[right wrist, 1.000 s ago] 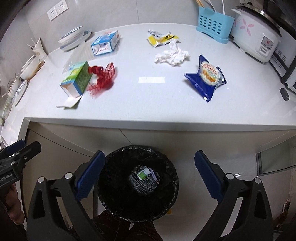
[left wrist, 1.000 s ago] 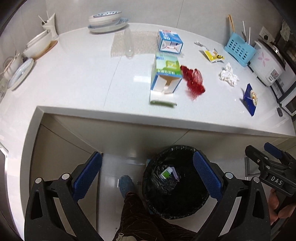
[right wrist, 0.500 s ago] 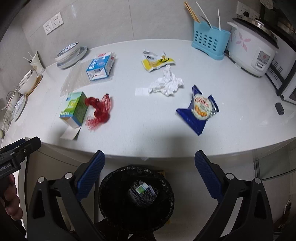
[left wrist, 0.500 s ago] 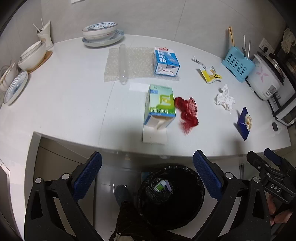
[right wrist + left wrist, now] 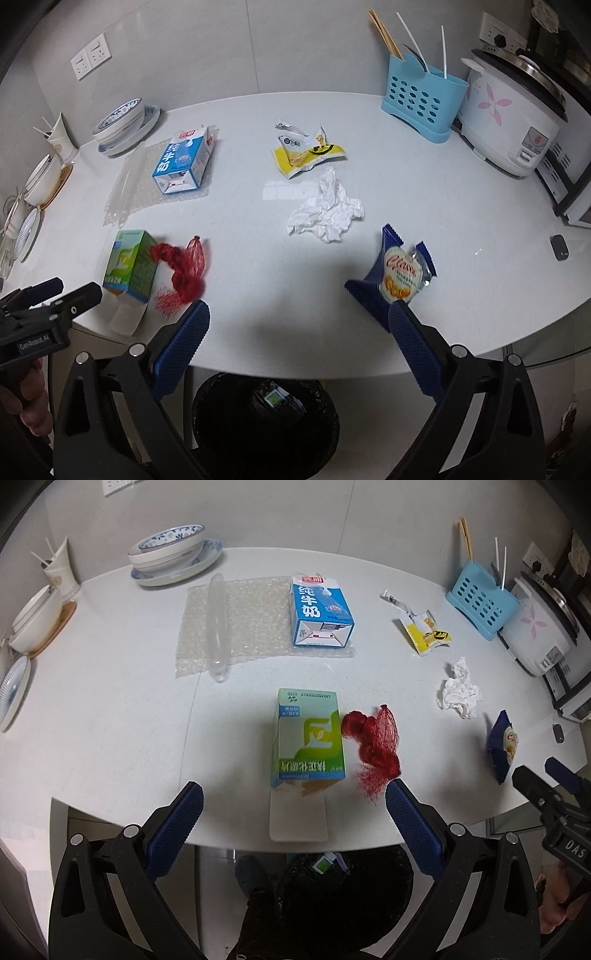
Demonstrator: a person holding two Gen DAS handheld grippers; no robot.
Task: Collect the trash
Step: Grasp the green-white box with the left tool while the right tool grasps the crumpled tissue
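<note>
The left claw (image 5: pixel 293 810) hangs above the near edge of the white table (image 5: pixel 110 716), its two blue-padded fingers spread wide apart and gripping nothing. The right claw (image 5: pixel 297 323) is posed the same way further to the right, fingers also wide apart and empty; a hand (image 5: pixel 27 391) holding the other tool shows at the left border of its view. Both look down and forward over the table.

Below the edge, on the floor, stands one black-lined trash bin (image 5: pixel 266 424) with a small green and white pack already inside.

Nearest on the table lies one green carton (image 5: pixel 308 746) on its side. Its long axis runs from near to far, and its torn open end with a loose flap points toward the table edge. One red mesh net (image 5: pixel 375 742) is bunched up and touches the carton's right side. More to the right, one blue snack wrapper (image 5: pixel 397 275) stands crumpled near the right claw's right finger. One crumpled white tissue (image 5: pixel 327 212) lies behind, in the middle. Further back is one yellow wrapper (image 5: pixel 306 151), torn open. To the left, one blue milk carton (image 5: pixel 319 613) lies on its side on a sheet of bubble wrap (image 5: pixel 240 624), its bottom turned toward the near edge.
</note>
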